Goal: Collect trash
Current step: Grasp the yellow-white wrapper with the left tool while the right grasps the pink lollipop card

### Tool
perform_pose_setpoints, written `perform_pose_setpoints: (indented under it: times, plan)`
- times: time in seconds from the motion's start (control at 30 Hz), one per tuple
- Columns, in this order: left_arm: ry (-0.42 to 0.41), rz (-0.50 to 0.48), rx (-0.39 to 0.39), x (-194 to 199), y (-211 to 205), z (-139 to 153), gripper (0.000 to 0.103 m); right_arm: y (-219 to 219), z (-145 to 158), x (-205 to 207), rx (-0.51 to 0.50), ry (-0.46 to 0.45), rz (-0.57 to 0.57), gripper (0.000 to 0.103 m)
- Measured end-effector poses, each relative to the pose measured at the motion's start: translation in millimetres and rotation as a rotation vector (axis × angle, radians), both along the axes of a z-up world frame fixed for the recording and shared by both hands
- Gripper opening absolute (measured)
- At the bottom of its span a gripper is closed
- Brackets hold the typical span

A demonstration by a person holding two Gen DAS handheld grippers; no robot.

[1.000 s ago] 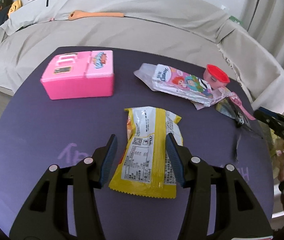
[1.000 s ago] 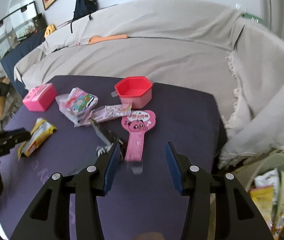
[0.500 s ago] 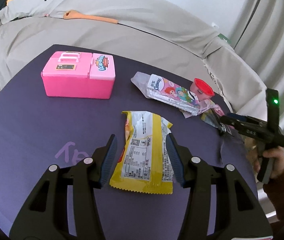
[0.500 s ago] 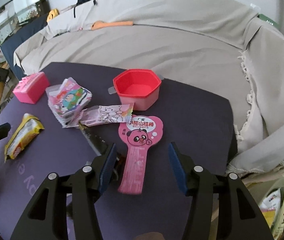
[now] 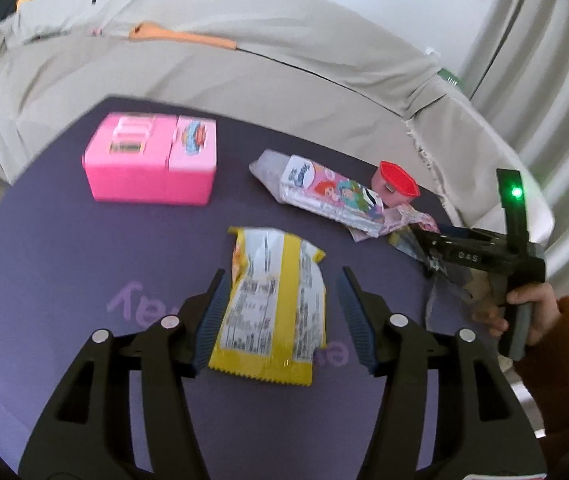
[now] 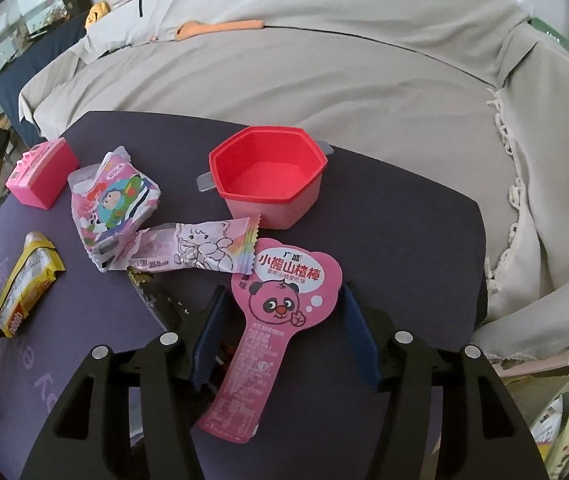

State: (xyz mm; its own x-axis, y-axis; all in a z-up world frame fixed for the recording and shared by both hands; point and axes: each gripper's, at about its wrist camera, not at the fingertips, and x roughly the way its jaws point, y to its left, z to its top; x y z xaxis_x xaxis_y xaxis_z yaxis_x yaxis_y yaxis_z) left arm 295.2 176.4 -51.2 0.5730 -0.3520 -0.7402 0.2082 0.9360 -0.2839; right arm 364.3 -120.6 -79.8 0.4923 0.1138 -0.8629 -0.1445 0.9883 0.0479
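**Wrappers straddled by both tools on the purple table**

Trash is spread over a dark purple table point(image 6: 404, 216) set against a sofa draped in a beige cover point(image 6: 324, 60). The left tool point(image 5: 282, 314) is held over a yellow snack wrapper point(image 5: 274, 304), which lies flat on the table with its printed back facing up. The jaws stand apart on either side of the wrapper and have just been opening; the wrapper lies between them, and no pad is seen pressing on it. Behind it a pink toy box point(image 5: 152, 164) is seen, and to the right a tissue pack printed with cartoon figures point(image 5: 324, 192).

The right tool point(image 6: 280, 326) is placed over a pink panda-shaped wrapper point(image 6: 276, 312), whose round head lies between the blue pads point(image 6: 356, 332). These jaws are also apart and have just been opening, with the wrapper lying loose on the table between them. A dark crumpled foil wrapper point(image 6: 156, 296) lies under the left finger. Just beyond, a pale wrapper with a drawn cat point(image 6: 196, 250) overlaps the tissue pack, and a red hexagonal cup point(image 6: 268, 172) stands upright, empty, touching neither tool. At the lower right edge, beside the table, a bag holding packets point(image 6: 564, 420) is partly visible.

In the left view the right tool is gripped by a hand point(image 5: 532, 312) in a rust-coloured sleeve.
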Motion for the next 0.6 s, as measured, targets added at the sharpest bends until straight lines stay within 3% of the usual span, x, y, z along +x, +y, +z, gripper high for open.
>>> perform_pose_setpoints:
  times: [0.07,0.17,0.47,0.6]
  plan:
    - [-0.002,0.003,0.040,3,-6,3,0.053,0,2,-5,0.012,-0.013,0.005,0.045]
    - [0.027,-0.007,0.084,7,-16,4,0.053,2,14,-26,0.010,-0.073,0.045,0.045]
    - [0.120,0.050,0.234,20,-34,-21,0.053,-38,47,-105,0.136,-0.130,-0.040,0.045]
    - [0.173,0.087,0.219,24,-32,-34,0.044,-44,52,-133,0.137,-0.153,-0.044,0.045]
